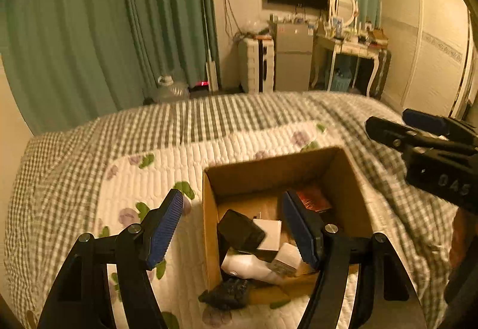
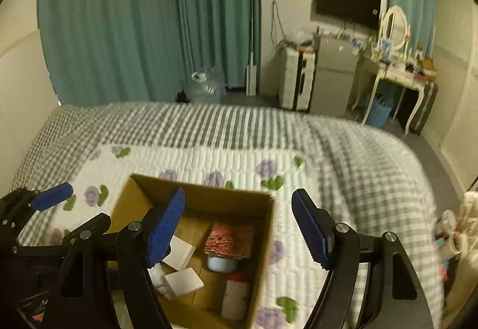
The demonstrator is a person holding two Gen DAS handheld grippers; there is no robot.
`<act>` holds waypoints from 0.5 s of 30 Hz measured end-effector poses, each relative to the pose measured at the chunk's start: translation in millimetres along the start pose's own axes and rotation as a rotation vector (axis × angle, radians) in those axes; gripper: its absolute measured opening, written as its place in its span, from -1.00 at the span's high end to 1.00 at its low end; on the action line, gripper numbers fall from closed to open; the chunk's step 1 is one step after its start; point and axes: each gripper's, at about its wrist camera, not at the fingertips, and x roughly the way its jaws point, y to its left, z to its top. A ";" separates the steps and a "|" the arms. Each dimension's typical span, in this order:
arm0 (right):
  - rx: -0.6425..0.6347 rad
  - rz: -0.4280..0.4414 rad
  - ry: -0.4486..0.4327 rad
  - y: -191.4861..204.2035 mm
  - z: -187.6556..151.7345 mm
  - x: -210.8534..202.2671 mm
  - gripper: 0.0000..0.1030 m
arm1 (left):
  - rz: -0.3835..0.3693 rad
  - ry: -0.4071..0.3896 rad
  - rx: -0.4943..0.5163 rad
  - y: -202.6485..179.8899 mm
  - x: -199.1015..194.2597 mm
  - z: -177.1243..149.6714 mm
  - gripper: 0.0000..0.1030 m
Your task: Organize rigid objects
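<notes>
— Where's the box?

— The cardboard box sits on the bed, on the floral quilt, with bare quilt all round its rim.

— And your tongs?

— My left tongs gape over its left wall; my right tongs spread over its right wall, both holding nothing. Inside lies a black case, maybe a charger.

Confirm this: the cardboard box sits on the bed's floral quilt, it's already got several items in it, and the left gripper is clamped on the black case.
One thing is wrong. The left gripper holds nothing: in the left wrist view its jaws stand wide open above the cardboard box, and the black case lies loose inside. The rest stands: the box sits on the floral quilt and already contains several items.
</notes>
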 end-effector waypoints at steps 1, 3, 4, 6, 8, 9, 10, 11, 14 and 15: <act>-0.006 -0.011 -0.018 0.4 3.8 -15.8 -0.44 | 0.000 -0.017 0.003 -0.9 -12.0 1.6 -0.39; -0.027 -0.027 -0.054 2.2 10.1 -52.8 -0.48 | 0.000 -0.055 0.009 -2.3 -39.7 4.7 -0.39; -0.032 -0.034 -0.066 2.5 11.5 -65.3 -0.48 | -0.001 -0.073 0.008 -2.6 -53.7 5.5 -0.39; -0.038 -0.054 -0.096 3.9 13.5 -98.0 -0.49 | -0.003 -0.103 0.003 -2.8 -80.0 5.7 -0.40; -0.031 -0.066 -0.122 4.3 12.1 -125.7 -0.51 | -0.005 -0.133 -0.005 -2.0 -105.5 3.8 -0.44; -0.028 -0.066 -0.130 5.4 9.9 -140.7 -0.54 | -0.002 -0.145 -0.009 -1.2 -114.8 2.0 -0.45; -0.027 -0.067 -0.137 6.3 7.4 -150.8 -0.60 | 0.006 -0.157 -0.009 -1.3 -125.5 0.0 -0.48; -0.037 -0.075 -0.140 9.1 4.0 -162.6 -0.62 | 0.017 -0.170 -0.007 -1.5 -134.3 -2.5 -0.53; -0.049 -0.101 -0.179 16.3 -11.0 -198.1 -0.79 | 0.032 -0.204 -0.001 -1.5 -156.2 -13.1 -0.57; -0.040 -0.096 -0.194 16.1 -14.4 -206.0 -0.87 | 0.027 -0.211 0.000 -1.5 -160.8 -16.9 -0.57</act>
